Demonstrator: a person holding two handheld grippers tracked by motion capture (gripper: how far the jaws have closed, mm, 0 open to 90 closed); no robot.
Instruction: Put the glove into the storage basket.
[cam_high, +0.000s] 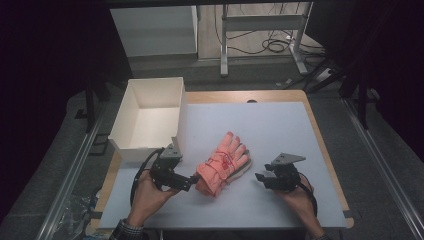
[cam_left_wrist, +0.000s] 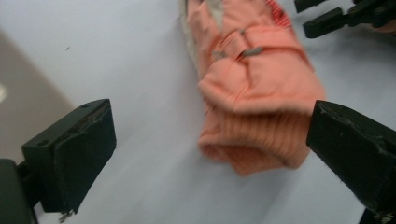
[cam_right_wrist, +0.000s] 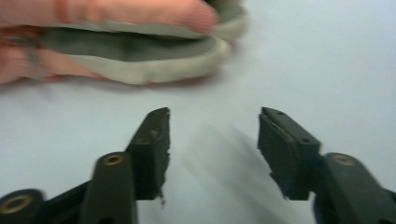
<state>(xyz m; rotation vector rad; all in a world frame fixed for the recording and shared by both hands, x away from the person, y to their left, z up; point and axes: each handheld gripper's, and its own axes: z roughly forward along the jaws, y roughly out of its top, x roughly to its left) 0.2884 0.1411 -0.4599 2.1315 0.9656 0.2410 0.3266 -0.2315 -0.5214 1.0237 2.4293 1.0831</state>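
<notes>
A pair of salmon-pink gloves (cam_high: 222, 162) with grey palms lies stacked in the middle of the pale mat (cam_high: 280, 130), fingers pointing to the far right. My left gripper (cam_high: 192, 181) is open at the cuff end, low over the mat. In the left gripper view its jaws stand wide apart (cam_left_wrist: 208, 116), and the ribbed cuff (cam_left_wrist: 252, 144) lies between them, close to the right jaw. My right gripper (cam_high: 260, 176) is open just right of the gloves, with nothing between its jaws (cam_right_wrist: 213, 116). The gloves' grey edge (cam_right_wrist: 140, 60) lies a short way ahead of it.
An empty white open-topped box (cam_high: 150, 117) stands at the table's back left, its near corner close behind my left gripper. The mat covers most of the wooden table (cam_high: 320, 145). Desk legs and cables (cam_high: 270, 40) are on the floor beyond.
</notes>
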